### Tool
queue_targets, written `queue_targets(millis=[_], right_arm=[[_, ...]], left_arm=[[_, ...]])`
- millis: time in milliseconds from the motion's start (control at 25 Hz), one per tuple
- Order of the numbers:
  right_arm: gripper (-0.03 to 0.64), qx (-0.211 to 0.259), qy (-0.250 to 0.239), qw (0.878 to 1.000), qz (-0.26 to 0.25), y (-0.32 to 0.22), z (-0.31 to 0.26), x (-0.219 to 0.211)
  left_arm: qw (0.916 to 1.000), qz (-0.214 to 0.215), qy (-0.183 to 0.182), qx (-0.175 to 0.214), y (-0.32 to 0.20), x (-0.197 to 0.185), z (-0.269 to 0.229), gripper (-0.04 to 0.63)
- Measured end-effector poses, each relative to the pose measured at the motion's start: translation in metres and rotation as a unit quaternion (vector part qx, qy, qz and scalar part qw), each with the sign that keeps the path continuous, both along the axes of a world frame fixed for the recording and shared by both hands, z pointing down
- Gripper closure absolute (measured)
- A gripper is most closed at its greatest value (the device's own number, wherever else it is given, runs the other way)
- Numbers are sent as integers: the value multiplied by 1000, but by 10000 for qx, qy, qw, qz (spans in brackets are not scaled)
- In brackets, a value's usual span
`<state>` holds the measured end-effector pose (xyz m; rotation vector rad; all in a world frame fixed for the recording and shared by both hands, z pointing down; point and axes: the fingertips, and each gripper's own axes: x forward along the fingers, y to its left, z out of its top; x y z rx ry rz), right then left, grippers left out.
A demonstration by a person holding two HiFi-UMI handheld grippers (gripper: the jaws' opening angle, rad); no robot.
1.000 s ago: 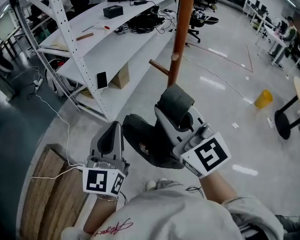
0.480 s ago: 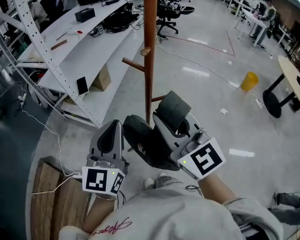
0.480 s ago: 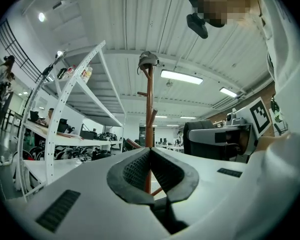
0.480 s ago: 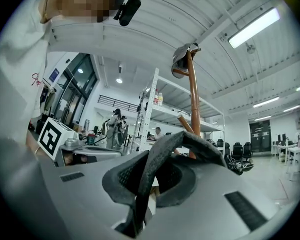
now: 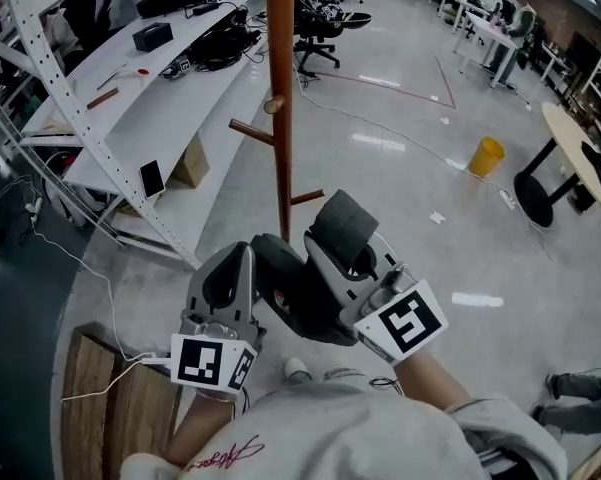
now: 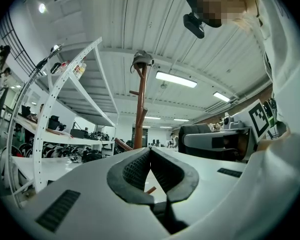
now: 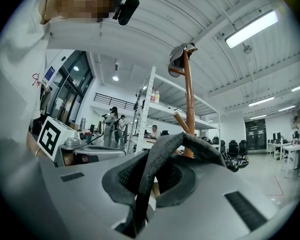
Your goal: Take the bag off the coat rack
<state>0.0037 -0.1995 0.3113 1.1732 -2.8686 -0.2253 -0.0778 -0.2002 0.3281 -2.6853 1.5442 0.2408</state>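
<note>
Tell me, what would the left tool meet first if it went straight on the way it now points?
Probably the coat rack: in the left gripper view its brown pole stands straight beyond the closed tips of the left tool, with nothing nearer in that line. Depth is unclear, so it might pass beside it.

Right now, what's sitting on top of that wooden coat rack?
A dark, cap-like thing sits on the coat rack's top and hides the pole's tip. Whether it is a hat cannot be told.
</note>
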Motion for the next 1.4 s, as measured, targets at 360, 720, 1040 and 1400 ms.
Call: queue_targets(millis=[360, 720, 1040, 1400], right_arm=[[580, -28, -26, 9999, -115, 31, 4, 11], [580, 61, 22, 9993, -363, 95, -1, 40], [580, -8, 144, 9990, -429, 158, 13, 72], [580, -33, 462, 9983, -344, 219, 39, 98]], left_arm=[[10000, -88, 20, 5, 28, 15, -1, 577], [9995, -309, 94, -32, 94, 51, -7, 577], [9989, -462, 73, 3, 162, 84, -2, 577], [9988, -417, 127, -203, 220, 112, 18, 577]])
